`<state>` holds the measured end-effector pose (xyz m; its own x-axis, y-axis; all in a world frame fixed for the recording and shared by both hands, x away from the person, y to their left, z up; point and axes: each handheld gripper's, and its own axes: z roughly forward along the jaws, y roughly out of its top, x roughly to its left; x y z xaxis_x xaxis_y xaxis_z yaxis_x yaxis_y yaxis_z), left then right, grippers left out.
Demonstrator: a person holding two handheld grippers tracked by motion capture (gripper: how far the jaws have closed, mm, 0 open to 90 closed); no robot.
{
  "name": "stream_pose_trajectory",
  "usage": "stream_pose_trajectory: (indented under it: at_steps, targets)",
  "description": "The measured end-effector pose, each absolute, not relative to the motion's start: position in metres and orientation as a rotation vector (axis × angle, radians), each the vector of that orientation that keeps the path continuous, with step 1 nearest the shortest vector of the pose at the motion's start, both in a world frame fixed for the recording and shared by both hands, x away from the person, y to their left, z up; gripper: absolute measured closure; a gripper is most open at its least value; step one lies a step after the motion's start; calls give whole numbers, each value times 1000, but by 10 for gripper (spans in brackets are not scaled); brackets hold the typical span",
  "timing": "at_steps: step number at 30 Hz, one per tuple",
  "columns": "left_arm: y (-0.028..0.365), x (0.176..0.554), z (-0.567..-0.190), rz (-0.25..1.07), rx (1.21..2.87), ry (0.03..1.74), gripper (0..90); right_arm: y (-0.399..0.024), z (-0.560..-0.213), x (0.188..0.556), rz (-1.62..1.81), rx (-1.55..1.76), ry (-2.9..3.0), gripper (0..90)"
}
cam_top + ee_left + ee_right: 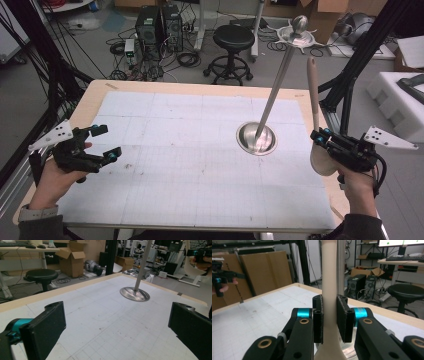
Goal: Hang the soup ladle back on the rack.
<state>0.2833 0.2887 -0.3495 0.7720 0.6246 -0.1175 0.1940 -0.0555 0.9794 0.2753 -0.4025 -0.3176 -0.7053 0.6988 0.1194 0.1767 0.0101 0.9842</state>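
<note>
1. A long cream-coloured shoehorn with a thin neck and a wide curved scoop (315,115) is held by the right gripper (322,139) at the right edge of the table.
2. In the right gripper view, the two black jaws are seen pressed tight on the thin neck of the shoehorn (329,285), one jaw on each side.
3. The shoehorn is held upright, with its thin end pointing up and its wide scoop hanging down below the jaws.
4. The shoehorn is lifted off the table and is not touching anything but the jaws.
5. The right gripper is held by the person's right hand (357,187), which comes in from the bottom right corner of the high view.
6. A shiny silver metal stand with a round flat base and a tall thin pole (256,139) is seen on the white paper sheet with grid lines (175,165).
7. The stand is set near the shoehorn, to its left, but the two are apart.
8. The paper sheet is laid over a light wooden table (90,95).
9. The left gripper (102,142) is held over the left side of the table, well apart from the stand.
10. Its jaws are spread wide, and nothing is held between them.
11. A black round stool (232,47) is seen on the floor behind the table.
</note>
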Motion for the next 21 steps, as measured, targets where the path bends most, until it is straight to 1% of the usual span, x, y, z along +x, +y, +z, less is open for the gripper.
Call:
stream_pose_trajectory:
  at_steps: [9, 21]
  targets:
    - [289, 284, -350, 396, 1623, 667, 18, -415, -308, 275, 1767, 890, 1852, 776]
    - [289, 284, -351, 392, 1618, 670, 18, -426, -298, 288, 1791, 928, 1830, 776]
